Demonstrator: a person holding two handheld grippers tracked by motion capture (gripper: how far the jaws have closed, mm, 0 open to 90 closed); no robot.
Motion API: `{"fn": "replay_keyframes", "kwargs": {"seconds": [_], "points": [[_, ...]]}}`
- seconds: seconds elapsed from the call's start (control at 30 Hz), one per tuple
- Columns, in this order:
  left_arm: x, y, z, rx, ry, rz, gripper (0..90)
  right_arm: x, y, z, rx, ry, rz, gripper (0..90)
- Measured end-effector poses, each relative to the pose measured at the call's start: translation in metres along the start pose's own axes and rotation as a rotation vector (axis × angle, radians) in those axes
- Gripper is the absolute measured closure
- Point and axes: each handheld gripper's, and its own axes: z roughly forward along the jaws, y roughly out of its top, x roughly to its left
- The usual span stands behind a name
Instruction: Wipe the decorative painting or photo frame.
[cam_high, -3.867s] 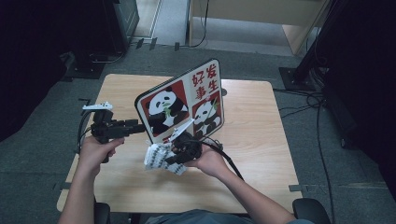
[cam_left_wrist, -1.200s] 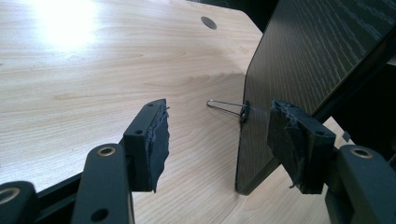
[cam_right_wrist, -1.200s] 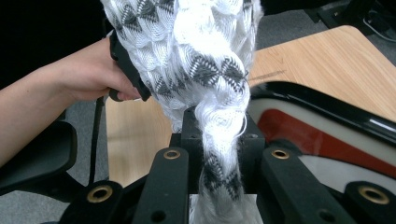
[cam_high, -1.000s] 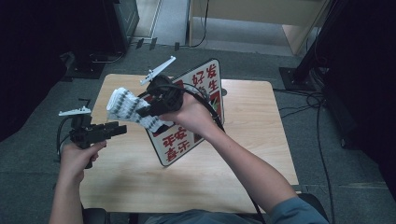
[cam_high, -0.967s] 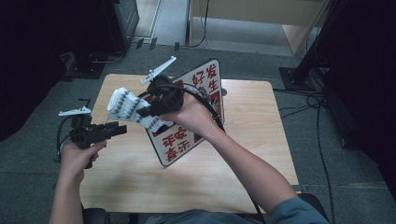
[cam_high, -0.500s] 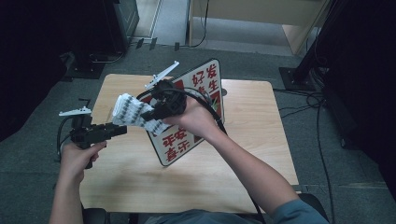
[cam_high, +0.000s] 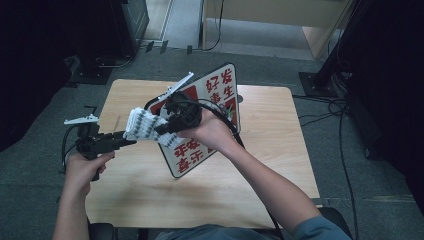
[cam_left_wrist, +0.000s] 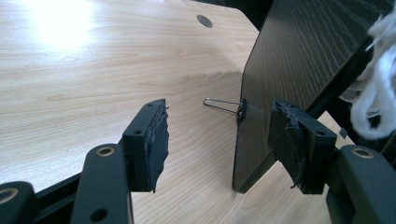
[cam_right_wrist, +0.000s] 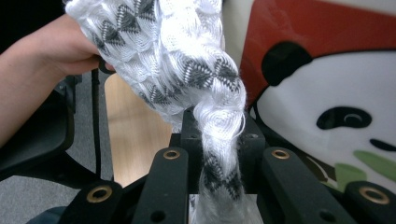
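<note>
White-and-grey knit cloth (cam_right_wrist: 187, 60) is pinched at its twisted end in the right gripper (cam_high: 167, 125), jaws clamped tight on it, held up above the wooden table (cam_high: 260, 165) against the face of the panda sign board (cam_high: 220, 95). Bulk of the cloth (cam_high: 142, 125) hangs free toward the left gripper (cam_high: 122, 140), whose jaws stand wide apart with nothing between the pads (cam_left_wrist: 152, 140); the board's dark back edge (cam_left_wrist: 289, 70) and a wire binder clip (cam_left_wrist: 229, 108) on it sit just ahead of them. Risks, as I judge them: grip is on a narrow twisted tail only, so a tug could pull the knit out of the jaws. Loose weave could snag on the clip's wire loop. Board looks propped on edge and tilted; wiping pressure from the right side could tip or slide it unless the left gripper steadies that edge. Trailing cable (cam_high: 220, 115) lies across the board face and could drag on it.
</note>
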Motion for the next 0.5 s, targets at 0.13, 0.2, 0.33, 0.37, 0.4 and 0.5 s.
{"fn": "replay_keyframes", "kwargs": {"seconds": [0.13,0.2,0.33,0.37,0.4,0.5], "points": [[0.000,0.000,0.000,-0.002,-0.001,0.000,38.7,-0.001,-0.004,0.002,0.008,0.002,0.006,79.2],[0.000,0.000,0.000,0.001,-0.001,-0.001,38.3,-0.002,-0.006,0.003,0.010,0.001,0.007,79.2],[0.000,0.000,0.000,0.001,-0.003,0.002,38.2,-0.003,-0.010,0.005,0.013,0.002,0.013,79.2],[0.000,0.000,0.000,0.001,-0.003,0.003,38.2,-0.003,-0.011,0.005,0.015,0.003,0.015,79.2],[-0.001,0.000,0.000,0.000,-0.003,0.003,38.3,-0.003,-0.012,0.006,0.017,0.006,0.017,79.2],[-0.001,0.000,0.000,-0.003,-0.004,0.011,38.7,-0.003,-0.014,0.008,0.025,0.005,0.026,79.2]]}}
